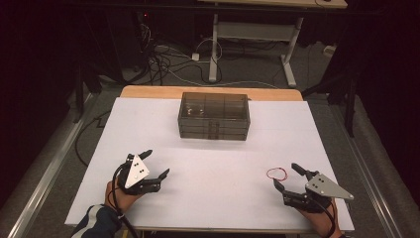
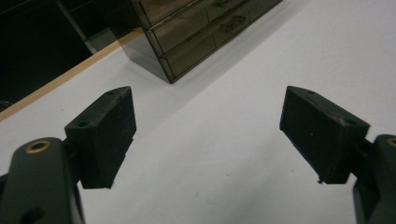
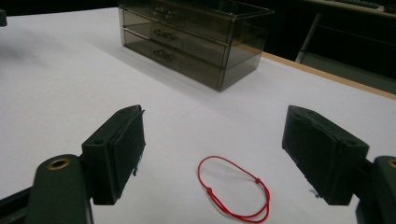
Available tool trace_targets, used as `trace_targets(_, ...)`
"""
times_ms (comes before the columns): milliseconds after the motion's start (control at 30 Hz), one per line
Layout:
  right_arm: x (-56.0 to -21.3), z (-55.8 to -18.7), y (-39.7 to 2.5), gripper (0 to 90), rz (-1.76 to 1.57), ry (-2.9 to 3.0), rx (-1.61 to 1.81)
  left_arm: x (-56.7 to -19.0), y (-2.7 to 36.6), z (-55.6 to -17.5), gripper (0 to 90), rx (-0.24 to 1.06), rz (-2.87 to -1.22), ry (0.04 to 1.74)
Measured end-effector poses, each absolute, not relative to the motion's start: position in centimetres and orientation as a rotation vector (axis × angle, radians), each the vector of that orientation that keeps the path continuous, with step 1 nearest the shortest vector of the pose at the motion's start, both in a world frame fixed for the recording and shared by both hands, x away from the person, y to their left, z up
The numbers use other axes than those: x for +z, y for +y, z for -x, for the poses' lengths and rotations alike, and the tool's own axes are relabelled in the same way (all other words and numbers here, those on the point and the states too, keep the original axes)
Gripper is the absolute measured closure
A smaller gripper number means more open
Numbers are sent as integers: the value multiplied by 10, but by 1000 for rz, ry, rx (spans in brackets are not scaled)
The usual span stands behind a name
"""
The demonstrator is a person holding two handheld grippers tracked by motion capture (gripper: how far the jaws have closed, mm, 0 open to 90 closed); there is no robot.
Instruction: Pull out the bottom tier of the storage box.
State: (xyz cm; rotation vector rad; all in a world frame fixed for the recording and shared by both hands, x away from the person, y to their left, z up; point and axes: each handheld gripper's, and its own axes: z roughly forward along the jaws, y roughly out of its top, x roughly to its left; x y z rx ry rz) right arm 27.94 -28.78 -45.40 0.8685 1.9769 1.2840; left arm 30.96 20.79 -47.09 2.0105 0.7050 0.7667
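My right gripper (image 3: 212, 154) hangs with fingers wide just short of the red string loop (image 3: 236, 193) lying flat on the white tabletop (image 1: 218, 168), so I should ease down, straddle one thin strand and pinch gently, while my left gripper (image 1: 157, 164) waits wide and empty, well apart.

The room was dim, its edges nearly black; the white desk (image 1: 213, 163) alone was brightly lit from above. Shadows fell soft. Close tongs (image 2: 210, 140) looked blurred, all views grainy.
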Motion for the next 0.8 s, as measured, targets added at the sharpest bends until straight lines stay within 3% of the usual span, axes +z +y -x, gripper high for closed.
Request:
trace_targets(333, -455, -281, -288, 211, -871, 2001, 1286, -473, 203, -308, 180, 772, -2061, 671)
trace_targets(433, -456, -283, -287, 223, -862, 2022, 1289, -474, 199, -303, 182, 827, -2107, 621)
trace_targets(800, -456, -285, -288, 225, -855, 2043, 1296, -469, 190, -298, 179, 864, -2096, 612)
